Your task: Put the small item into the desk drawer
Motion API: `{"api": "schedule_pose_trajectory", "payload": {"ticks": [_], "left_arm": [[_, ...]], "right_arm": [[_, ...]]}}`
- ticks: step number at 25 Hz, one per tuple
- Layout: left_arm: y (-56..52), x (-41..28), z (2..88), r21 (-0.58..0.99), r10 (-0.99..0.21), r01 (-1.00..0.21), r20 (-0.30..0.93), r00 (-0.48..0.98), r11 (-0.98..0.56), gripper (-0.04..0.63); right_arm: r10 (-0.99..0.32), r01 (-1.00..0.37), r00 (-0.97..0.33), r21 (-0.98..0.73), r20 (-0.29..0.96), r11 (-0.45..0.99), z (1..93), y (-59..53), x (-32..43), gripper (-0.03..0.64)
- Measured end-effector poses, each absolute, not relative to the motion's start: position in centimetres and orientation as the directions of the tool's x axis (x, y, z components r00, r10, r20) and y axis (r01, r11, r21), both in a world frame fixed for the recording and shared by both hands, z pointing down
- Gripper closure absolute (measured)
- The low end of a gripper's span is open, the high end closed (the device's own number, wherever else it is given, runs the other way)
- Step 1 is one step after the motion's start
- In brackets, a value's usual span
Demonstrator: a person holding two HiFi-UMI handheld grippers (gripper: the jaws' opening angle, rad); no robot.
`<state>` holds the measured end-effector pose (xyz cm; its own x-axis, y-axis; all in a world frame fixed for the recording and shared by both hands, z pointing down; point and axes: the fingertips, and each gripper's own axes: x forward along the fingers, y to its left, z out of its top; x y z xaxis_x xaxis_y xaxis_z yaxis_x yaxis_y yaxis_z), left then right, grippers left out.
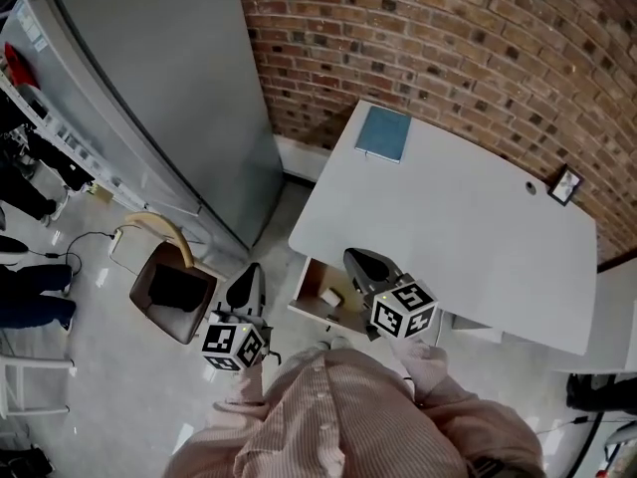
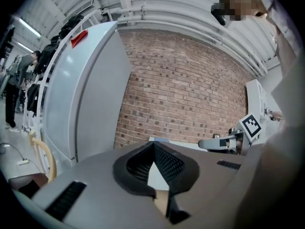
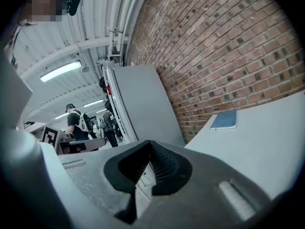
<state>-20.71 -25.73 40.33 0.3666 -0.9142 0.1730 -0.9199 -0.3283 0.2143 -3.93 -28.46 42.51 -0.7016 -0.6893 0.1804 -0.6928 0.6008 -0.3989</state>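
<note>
Jaws pressed together on right gripper (image 3: 150, 146) and left gripper (image 2: 153, 146) alike, pinching nothing. Small item (image 1: 329, 296), a pale block, apparently lying inside the open drawer (image 1: 307, 289), just below the right gripper's tip. Looks like placing done, closing not yet. Calls for a push on the drawer front, back under the counter (image 1: 448, 217). Left gripper off to the side, above the floor.

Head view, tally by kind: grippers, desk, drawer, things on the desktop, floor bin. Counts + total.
Grippers: 2 (left gripper, right gripper)
White desk: 1
Open drawer: 1
Blue notebook: 1
Small black-framed object at the desk corner: 1
Brown bin on the floor: 1
Total: 7
</note>
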Motion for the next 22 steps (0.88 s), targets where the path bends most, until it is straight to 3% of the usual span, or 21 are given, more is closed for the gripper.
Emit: {"api": "schedule_pose_trajectory", "payload": {"ticks": [11, 22], "left_arm": [[-26.1, -21.5, 35.9, 0.145, -0.936, -0.933, 0.079, 0.344, -0.331, 0.597], [-26.1, -22.4, 33.9, 0.111, -0.950, -0.946, 0.041, 0.310, -0.304, 0.597]], "right_arm": [[-0.748, -0.718, -0.663, -0.318, 0.042, 0.619, 35.9, -30.5, -1.3, 0.611], [-0.780, -0.760, -0.625, -0.250, 0.026, 0.600, 34.8, -31.2, 0.4, 0.611]]}}
